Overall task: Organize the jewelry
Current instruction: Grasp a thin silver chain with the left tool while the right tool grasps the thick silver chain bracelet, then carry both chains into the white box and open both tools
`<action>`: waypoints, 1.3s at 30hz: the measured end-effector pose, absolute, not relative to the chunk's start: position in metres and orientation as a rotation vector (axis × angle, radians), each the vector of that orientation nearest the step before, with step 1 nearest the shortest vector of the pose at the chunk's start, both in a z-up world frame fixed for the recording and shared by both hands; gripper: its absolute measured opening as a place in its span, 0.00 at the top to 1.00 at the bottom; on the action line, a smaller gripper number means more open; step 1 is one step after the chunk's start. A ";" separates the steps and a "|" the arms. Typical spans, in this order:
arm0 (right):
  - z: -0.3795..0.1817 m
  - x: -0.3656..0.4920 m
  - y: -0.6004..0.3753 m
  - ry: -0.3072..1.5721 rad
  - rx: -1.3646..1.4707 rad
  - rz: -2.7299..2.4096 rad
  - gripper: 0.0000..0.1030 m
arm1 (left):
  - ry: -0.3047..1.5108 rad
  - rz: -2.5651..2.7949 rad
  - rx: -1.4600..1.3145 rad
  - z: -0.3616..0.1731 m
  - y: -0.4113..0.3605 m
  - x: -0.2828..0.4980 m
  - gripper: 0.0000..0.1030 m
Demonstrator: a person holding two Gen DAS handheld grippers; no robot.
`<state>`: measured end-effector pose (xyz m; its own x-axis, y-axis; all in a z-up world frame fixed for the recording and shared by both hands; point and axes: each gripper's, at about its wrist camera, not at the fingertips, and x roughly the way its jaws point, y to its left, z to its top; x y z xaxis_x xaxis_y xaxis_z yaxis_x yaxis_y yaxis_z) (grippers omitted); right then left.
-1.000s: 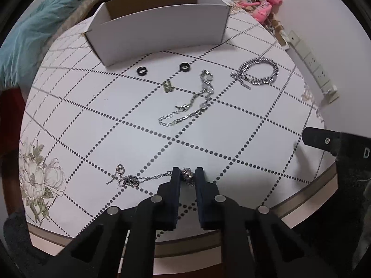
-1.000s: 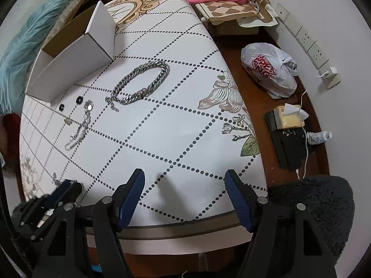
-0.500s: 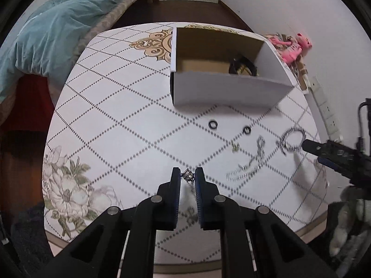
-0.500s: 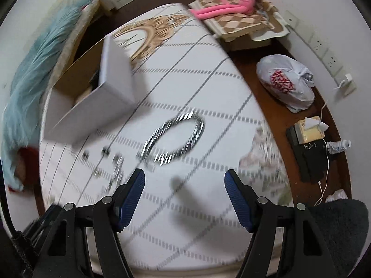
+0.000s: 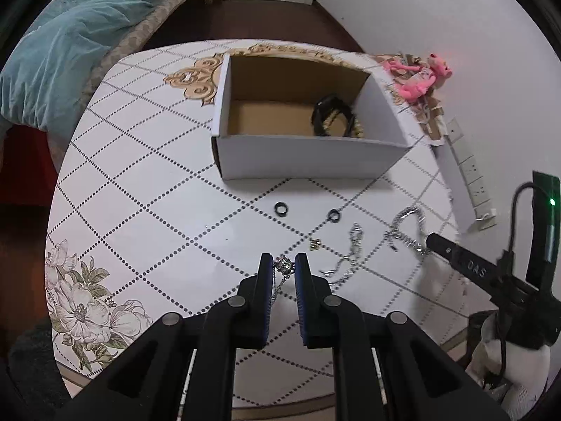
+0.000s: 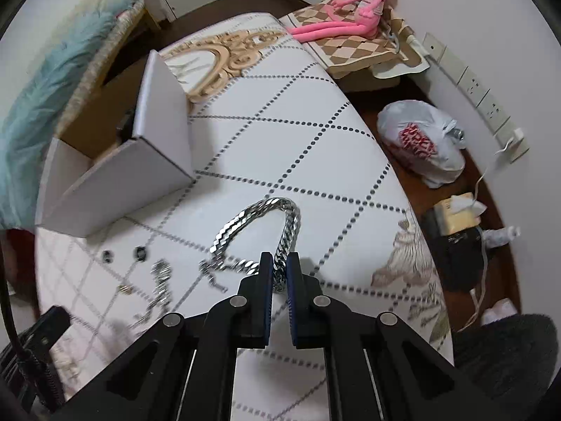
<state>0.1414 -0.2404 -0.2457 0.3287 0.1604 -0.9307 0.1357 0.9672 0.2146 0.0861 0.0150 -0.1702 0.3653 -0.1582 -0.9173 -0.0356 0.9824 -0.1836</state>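
My left gripper (image 5: 284, 266) is shut on the bead of a thin silver beaded bracelet (image 5: 283, 266) and holds it above the table; its chain hangs between the fingers. My right gripper (image 6: 279, 266) is shut on a thick silver curb-chain bracelet (image 6: 259, 217) lying on the table; it also shows in the left wrist view (image 5: 406, 228). The open white cardboard box (image 5: 301, 156) holds a black bangle (image 5: 331, 115). Two black rings (image 5: 280, 208) (image 5: 333, 215), a small gold charm (image 5: 315, 242) and a silver chain (image 5: 347, 259) lie in front of the box.
The round table (image 5: 140, 210) has a white diamond-dotted cloth with flower prints. A bed with a teal blanket (image 5: 63, 42) is at the left. A pink plush toy (image 6: 354, 14), a white plastic bag (image 6: 420, 140) and wall sockets (image 6: 473, 87) are at the right.
My left gripper lifted the beaded bracelet off the table and rose toward the box. My right gripper moved to the thick chain bracelet and shut on it.
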 end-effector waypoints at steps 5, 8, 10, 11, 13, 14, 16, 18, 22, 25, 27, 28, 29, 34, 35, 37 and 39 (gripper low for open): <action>-0.204 0.129 -0.241 1.190 0.325 0.116 0.93 | 1.140 -0.137 -0.213 -0.131 0.016 0.087 0.91; -0.176 0.129 -0.238 1.162 0.340 0.172 0.96 | 1.095 -0.169 -0.235 -0.103 0.017 0.092 0.91; -0.158 0.135 -0.234 1.142 0.352 0.211 0.96 | 1.070 -0.195 -0.255 -0.087 0.018 0.098 0.91; -0.150 0.138 -0.231 1.134 0.349 0.229 0.96 | 1.058 -0.207 -0.262 -0.079 0.019 0.102 0.91; -0.133 0.144 -0.227 1.113 0.351 0.265 0.96 | 1.027 -0.233 -0.271 -0.061 0.020 0.113 0.91; -0.125 0.148 -0.223 1.106 0.350 0.285 0.96 | 1.015 -0.242 -0.269 -0.054 0.020 0.118 0.91; -0.109 0.158 -0.215 1.080 0.344 0.319 0.96 | 0.987 -0.251 -0.253 -0.040 0.019 0.131 0.91; -0.095 0.169 -0.208 1.061 0.346 0.352 0.96 | 0.966 -0.254 -0.230 -0.030 0.020 0.147 0.91; -0.083 0.202 -0.192 1.054 0.333 0.398 0.96 | 0.973 -0.242 -0.205 -0.032 0.026 0.180 0.91; -0.087 0.227 -0.179 1.080 0.313 0.411 0.96 | 1.018 -0.242 -0.221 -0.046 0.034 0.201 0.91; -0.093 0.243 -0.171 1.106 0.306 0.419 0.96 | 1.053 -0.241 -0.226 -0.057 0.038 0.213 0.91; -0.098 0.251 -0.168 1.124 0.307 0.423 0.96 | 1.069 -0.238 -0.230 -0.064 0.040 0.219 0.91; -0.102 0.259 -0.164 1.141 0.307 0.431 0.96 | 1.082 -0.235 -0.234 -0.070 0.042 0.223 0.90; -0.122 0.285 -0.145 1.204 0.293 0.468 0.96 | 1.182 -0.115 -0.208 -0.097 0.048 0.241 0.85; -0.126 0.290 -0.140 1.220 0.287 0.482 0.96 | 1.190 -0.100 -0.207 -0.101 0.051 0.243 0.75; -0.134 0.297 -0.133 1.248 0.283 0.495 0.96 | 1.188 -0.053 -0.188 -0.106 0.056 0.245 0.41; -0.142 0.302 -0.125 1.284 0.276 0.518 0.96 | 1.170 -0.017 -0.198 -0.108 0.065 0.244 0.22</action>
<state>0.3022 -0.1250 -0.1421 0.1904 0.5120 -0.8376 -0.2123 0.8545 0.4741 0.2443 0.0653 -0.1081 0.3922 -0.1159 -0.9126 -0.0895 0.9825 -0.1633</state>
